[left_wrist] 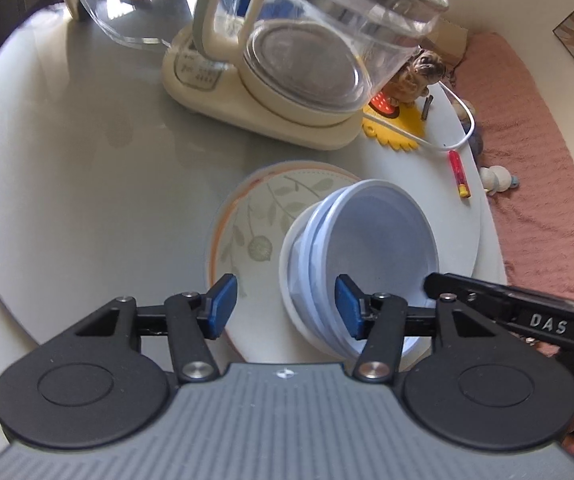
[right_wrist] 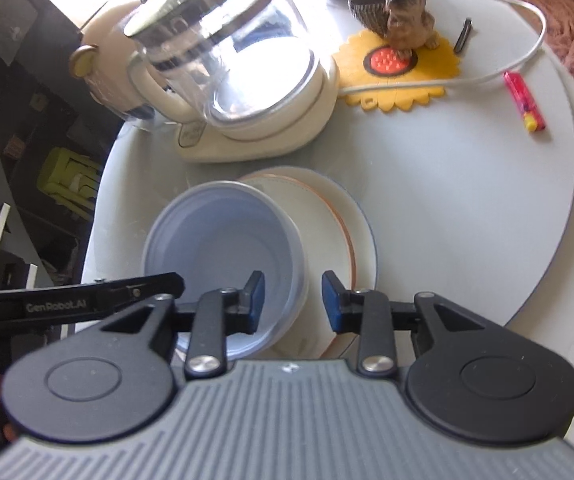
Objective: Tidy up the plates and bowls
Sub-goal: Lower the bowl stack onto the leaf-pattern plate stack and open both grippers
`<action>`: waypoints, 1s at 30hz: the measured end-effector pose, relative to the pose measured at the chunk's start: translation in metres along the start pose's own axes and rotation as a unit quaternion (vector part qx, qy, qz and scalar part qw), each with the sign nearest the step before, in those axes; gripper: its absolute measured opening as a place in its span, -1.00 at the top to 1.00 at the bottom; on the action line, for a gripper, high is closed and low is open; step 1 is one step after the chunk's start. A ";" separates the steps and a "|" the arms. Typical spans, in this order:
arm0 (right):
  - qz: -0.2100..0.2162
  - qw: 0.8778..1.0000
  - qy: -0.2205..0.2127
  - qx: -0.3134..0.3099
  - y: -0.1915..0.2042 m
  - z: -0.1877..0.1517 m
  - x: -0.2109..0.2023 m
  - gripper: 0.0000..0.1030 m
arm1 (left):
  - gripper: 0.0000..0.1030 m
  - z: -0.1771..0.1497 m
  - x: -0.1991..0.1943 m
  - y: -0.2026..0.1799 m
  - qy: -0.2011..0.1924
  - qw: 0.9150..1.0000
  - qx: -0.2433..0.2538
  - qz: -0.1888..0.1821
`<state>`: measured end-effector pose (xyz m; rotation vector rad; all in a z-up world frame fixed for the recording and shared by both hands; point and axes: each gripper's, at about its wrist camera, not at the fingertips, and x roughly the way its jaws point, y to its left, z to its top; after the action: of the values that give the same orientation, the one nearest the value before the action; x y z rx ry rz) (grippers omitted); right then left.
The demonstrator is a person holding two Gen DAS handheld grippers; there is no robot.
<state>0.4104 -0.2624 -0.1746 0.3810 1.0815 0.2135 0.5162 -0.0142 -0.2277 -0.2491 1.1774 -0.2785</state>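
Note:
A stack of pale blue bowls [left_wrist: 383, 248] sits on stacked plates; the top plate [left_wrist: 255, 220] has a leaf pattern and an orange rim. My left gripper [left_wrist: 285, 306] is open, its jaws astride the near-left rim of the bowl stack, one pad outside and one inside. In the right wrist view the bowls [right_wrist: 223, 256] rest on the plates [right_wrist: 339, 232]. My right gripper [right_wrist: 293, 304] is open, astride the bowls' near-right rim. Each gripper's body shows in the other's view.
A glass kettle on a cream base [left_wrist: 287, 64] stands behind the plates. A yellow sunflower mat [right_wrist: 403, 72] carries a dog figurine [right_wrist: 407, 12]. A white cable [right_wrist: 487, 72], a red lighter [right_wrist: 525, 100] and a pink rug [left_wrist: 527, 160] lie to the right.

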 end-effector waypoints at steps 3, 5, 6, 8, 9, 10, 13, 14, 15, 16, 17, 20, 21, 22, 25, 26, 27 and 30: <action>-0.011 1.000 -0.016 -0.011 0.004 -0.001 -0.014 0.32 | -0.19 -0.001 -0.021 -0.009 -0.021 0.999 0.024 0.028; -0.013 0.999 -0.028 -0.012 0.006 -0.002 -0.024 0.32 | -0.19 -0.002 -0.038 -0.013 -0.036 0.998 0.030 0.032; -0.014 0.999 -0.036 -0.010 0.007 -0.003 -0.030 0.32 | -0.19 -0.002 -0.047 -0.015 -0.044 0.998 0.032 0.031; -0.016 0.998 -0.053 -0.012 0.011 -0.004 -0.043 0.32 | -0.19 -0.004 -0.065 -0.019 -0.057 0.997 0.032 0.027; -0.017 0.998 -0.060 -0.014 0.014 -0.006 -0.049 0.32 | -0.19 -0.005 -0.074 -0.021 -0.065 0.997 0.035 0.028; -0.018 0.997 -0.067 -0.015 0.017 -0.007 -0.056 0.32 | -0.19 -0.006 -0.083 -0.024 -0.073 0.996 0.038 0.029; -0.018 0.996 -0.091 -0.013 0.025 -0.011 -0.076 0.31 | -0.19 -0.010 -0.109 -0.032 -0.091 0.994 0.049 0.029; -0.016 0.995 -0.098 -0.013 0.027 -0.012 -0.083 0.31 | -0.19 -0.013 -0.117 -0.036 -0.097 0.993 0.053 0.030; -0.014 0.994 -0.105 -0.013 0.030 -0.014 -0.090 0.31 | -0.19 -0.014 -0.126 -0.038 -0.103 0.993 0.057 0.031; -0.013 0.994 -0.112 -0.015 0.033 -0.015 -0.096 0.31 | -0.19 -0.016 -0.134 -0.041 -0.109 0.992 0.061 0.029; -0.012 0.993 -0.119 -0.018 0.036 -0.017 -0.103 0.31 | -0.19 -0.018 -0.142 -0.043 -0.115 0.991 0.065 0.028; -0.015 0.989 -0.144 -0.030 0.047 -0.021 -0.126 0.31 | -0.19 -0.026 -0.170 -0.052 -0.132 0.988 0.076 0.026; -0.015 0.988 -0.152 -0.033 0.050 -0.022 -0.134 0.31 | -0.19 -0.028 -0.178 -0.055 -0.137 0.987 0.080 0.025; -0.014 0.986 -0.160 -0.035 0.053 -0.024 -0.142 0.31 | -0.19 -0.031 -0.187 -0.057 -0.144 0.986 0.085 0.024; -0.012 0.982 -0.183 -0.036 0.060 -0.027 -0.164 0.31 | -0.19 -0.042 -0.213 -0.066 -0.164 0.982 0.094 0.019; -0.011 0.981 -0.191 -0.037 0.062 -0.029 -0.172 0.31 | -0.19 -0.045 -0.220 -0.068 -0.167 0.981 0.097 0.016; -0.011 0.979 -0.198 -0.039 0.064 -0.031 -0.178 0.31 | -0.19 -0.049 -0.227 -0.071 -0.171 0.980 0.099 0.014; -0.013 0.975 -0.218 -0.048 0.071 -0.040 -0.198 0.31 | -0.19 -0.062 -0.244 -0.077 -0.179 0.978 0.107 0.011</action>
<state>0.2852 -0.2593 -0.0011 0.3086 0.6405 0.1482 0.3650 -0.0065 -0.0126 -0.0912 0.7857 -0.3243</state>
